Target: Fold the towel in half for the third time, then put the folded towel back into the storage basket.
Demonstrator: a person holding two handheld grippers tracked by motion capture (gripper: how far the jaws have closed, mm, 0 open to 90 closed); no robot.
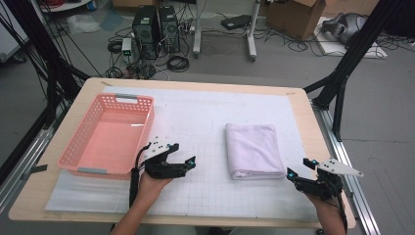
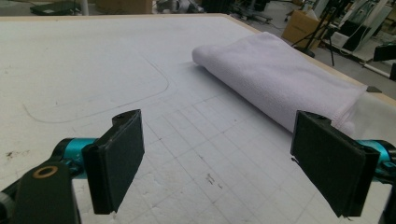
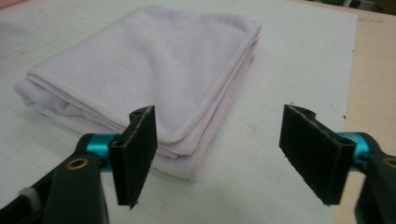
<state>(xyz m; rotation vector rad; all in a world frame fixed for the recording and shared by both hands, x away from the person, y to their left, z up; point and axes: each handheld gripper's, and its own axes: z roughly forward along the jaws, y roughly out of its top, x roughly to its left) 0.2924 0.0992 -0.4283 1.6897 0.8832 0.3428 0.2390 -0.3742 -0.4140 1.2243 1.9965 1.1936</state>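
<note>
Towel [image 1: 253, 149], folded, lies on the mat between basket [image 1: 110, 134] and right table edge. We hold left gripper [image 1: 180, 157] and right gripper [image 1: 298, 168] wide, empty; approach low, pinching all layers together.

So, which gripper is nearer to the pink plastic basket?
Left. The left gripper hovers beside the pink plastic basket's near right corner; the right gripper is beyond the folded white towel, by the table's right edge.

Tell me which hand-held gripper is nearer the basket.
The left hand-held gripper: it sits right beside the pink basket, at its near right corner. The right hand-held gripper is across the folded towel, near the table's right edge.
</note>
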